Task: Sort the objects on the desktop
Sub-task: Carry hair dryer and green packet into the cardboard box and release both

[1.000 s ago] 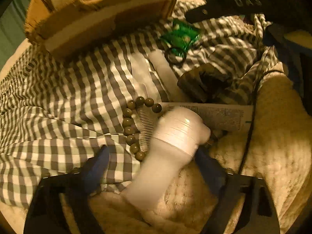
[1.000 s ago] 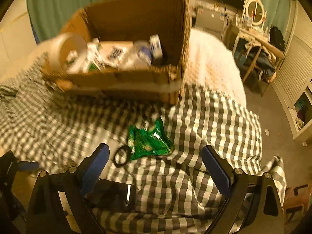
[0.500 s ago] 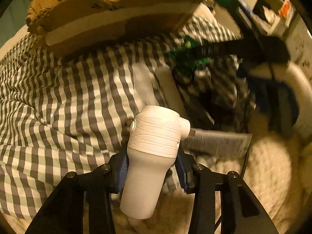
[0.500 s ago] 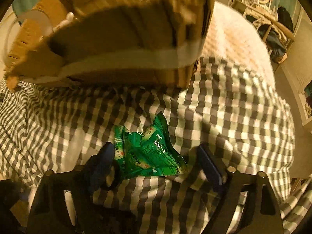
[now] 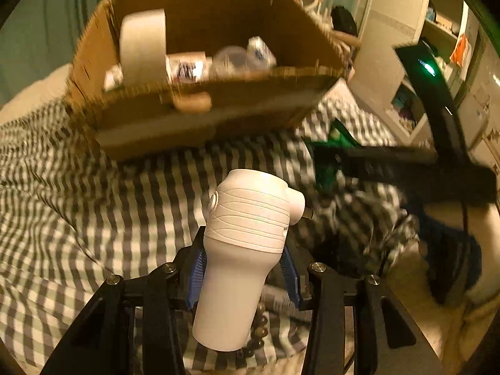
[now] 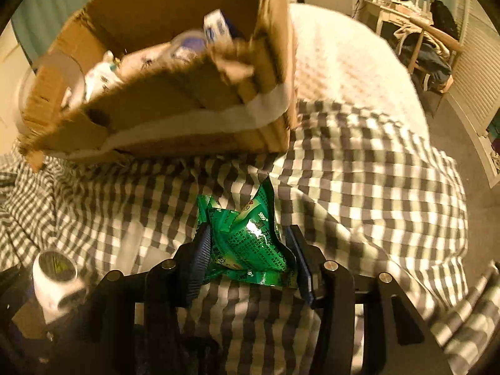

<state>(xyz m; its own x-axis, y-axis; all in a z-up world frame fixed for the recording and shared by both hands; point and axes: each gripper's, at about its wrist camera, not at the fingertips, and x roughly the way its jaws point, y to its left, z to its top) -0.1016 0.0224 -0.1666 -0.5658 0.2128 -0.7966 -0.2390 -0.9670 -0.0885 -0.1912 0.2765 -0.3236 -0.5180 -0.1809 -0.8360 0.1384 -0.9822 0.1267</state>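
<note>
Separately — left hand-held gripper (image 5: 242,276) clenched on white device (image 5: 243,250), right hand-held gripper (image 6: 250,257) on green packet (image 6: 250,243).

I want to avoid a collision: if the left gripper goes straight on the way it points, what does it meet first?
Probably the checked cloth just before the cardboard box; depth is unclear. The left gripper is shut on the white device.

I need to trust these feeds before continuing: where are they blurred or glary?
Left wrist: cardboard box and checked cloth motion-smeared, white device sharp. Right wrist: box smeared too, glare spot on the green packet. Both views dim, yellow-tinted, fisheye-bent.
</note>
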